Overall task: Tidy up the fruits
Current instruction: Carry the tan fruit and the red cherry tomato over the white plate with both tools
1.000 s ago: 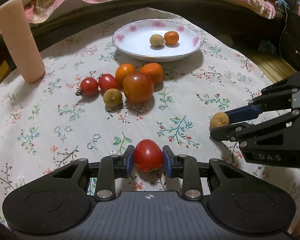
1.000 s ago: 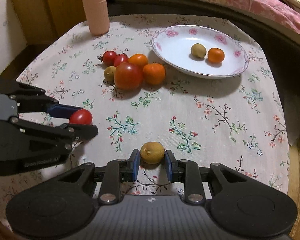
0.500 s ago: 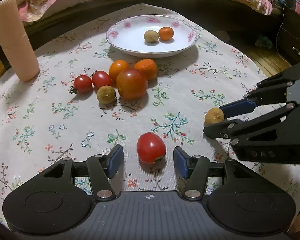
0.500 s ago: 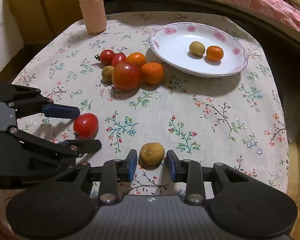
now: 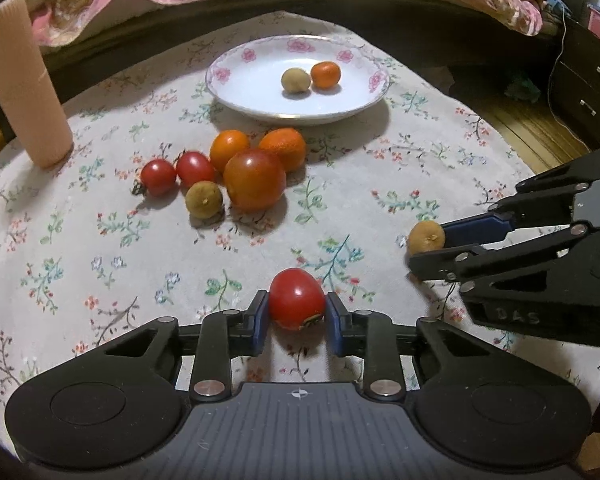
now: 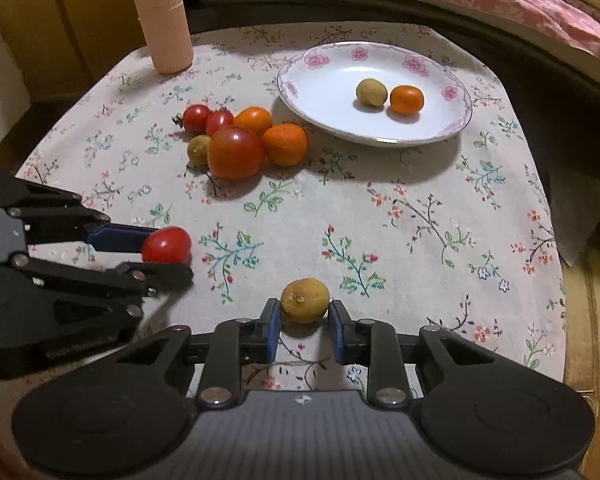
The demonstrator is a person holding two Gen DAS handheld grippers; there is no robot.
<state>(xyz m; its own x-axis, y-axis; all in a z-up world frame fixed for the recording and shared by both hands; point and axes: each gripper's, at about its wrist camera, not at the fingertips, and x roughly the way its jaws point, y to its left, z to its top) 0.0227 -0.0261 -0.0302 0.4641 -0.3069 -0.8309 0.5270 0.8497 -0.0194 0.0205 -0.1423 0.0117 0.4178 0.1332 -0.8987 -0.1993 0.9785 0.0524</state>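
My left gripper (image 5: 296,316): blue-padded fingers clamped on a red tomato (image 5: 296,304), glossy, smooth, slightly egg-shaped, low over the near tabletop (image 5: 100,280). Right gripper (image 6: 303,322): fingers close around a tan fruit (image 6: 304,300), dull, rough-skinned, round; left pad touches, a sliver of gap shows on the right, so I cannot tell if it grips. Cloth is pale with a floral print. Mid-table cluster: two small tomatoes, two oranges, one big tomato (image 5: 254,179), one tan fruit. White rose-rimmed plate (image 5: 240,92) holds a tan fruit and an orange.
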